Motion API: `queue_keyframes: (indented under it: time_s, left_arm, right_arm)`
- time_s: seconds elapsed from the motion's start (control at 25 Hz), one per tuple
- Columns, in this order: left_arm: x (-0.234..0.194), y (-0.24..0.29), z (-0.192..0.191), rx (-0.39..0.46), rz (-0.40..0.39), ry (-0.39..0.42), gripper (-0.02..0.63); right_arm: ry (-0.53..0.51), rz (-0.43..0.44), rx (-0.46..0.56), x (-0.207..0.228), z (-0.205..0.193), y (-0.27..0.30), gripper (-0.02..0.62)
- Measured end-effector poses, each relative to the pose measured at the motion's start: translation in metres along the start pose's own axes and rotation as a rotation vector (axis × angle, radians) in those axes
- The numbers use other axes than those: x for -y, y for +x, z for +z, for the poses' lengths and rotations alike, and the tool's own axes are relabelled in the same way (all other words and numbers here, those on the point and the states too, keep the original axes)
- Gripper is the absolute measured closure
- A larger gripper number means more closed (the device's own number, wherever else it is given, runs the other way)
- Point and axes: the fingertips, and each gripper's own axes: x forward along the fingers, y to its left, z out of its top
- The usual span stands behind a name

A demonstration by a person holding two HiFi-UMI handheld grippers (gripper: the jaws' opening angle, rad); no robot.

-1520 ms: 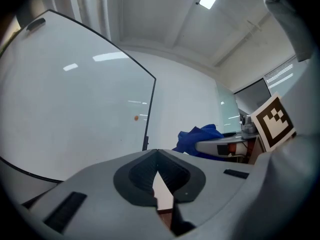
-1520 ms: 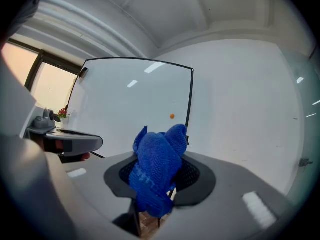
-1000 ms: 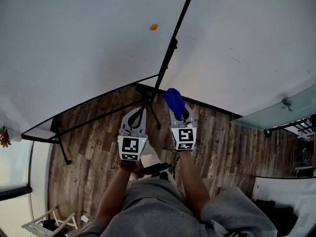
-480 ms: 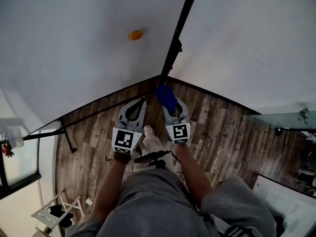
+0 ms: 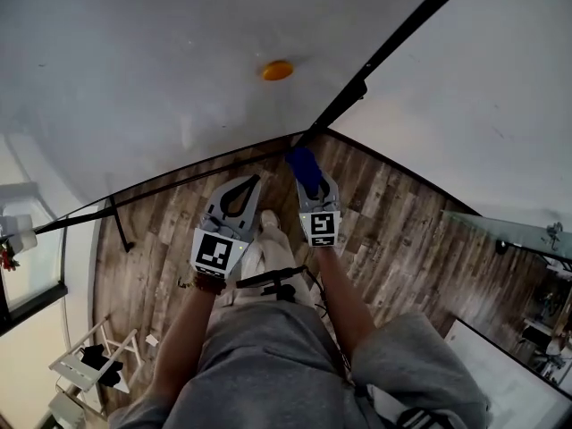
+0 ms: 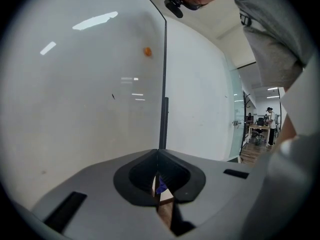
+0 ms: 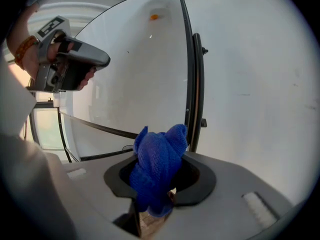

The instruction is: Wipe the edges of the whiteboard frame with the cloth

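Your right gripper [image 5: 313, 189] is clamped on the blue cloth [image 5: 304, 164], which bunches up out of the jaws in a thick wad. The cloth sits right by the lower corner of the whiteboard frame [image 5: 357, 88], on its near side, where the black upright bar meets the bottom edge; whether it touches the bar, I cannot tell. Your left gripper [image 5: 251, 182] is just to the left of it over the wooden floor [image 5: 402, 231], jaws pressed together at the tips with nothing held between them. Farther off on the whiteboard [image 5: 134, 61], an orange magnet [image 5: 277, 70] sits left of the bar.
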Motion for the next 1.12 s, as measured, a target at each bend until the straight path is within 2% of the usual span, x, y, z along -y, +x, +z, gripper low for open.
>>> queue_keyframes:
  time_s: [0.2, 0.68, 0.84, 1.12]
  left_arm:
    - [-0.006, -0.002, -0.023, -0.039, -0.007, -0.064, 0.597]
    - [-0.007, -0.005, -0.050, -0.088, 0.033, -0.075, 0.597]
    - [-0.001, -0.005, -0.058, -0.114, 0.022, -0.068, 0.597]
    - [0.003, 0.006, -0.055, -0.110, 0.013, -0.066, 0.597]
  right_arm:
    - [0.036, -0.033, -0.013, 0.002, -0.027, 0.026, 0.454]
    - [0.015, -0.004, -0.050, 0.016, -0.062, 0.076, 0.454]
    - [0.030, -0.015, -0.047, 0.022, -0.066, 0.087, 0.454]
    - [0.048, -0.033, -0.016, 0.032, -0.054, 0.103, 0.454]
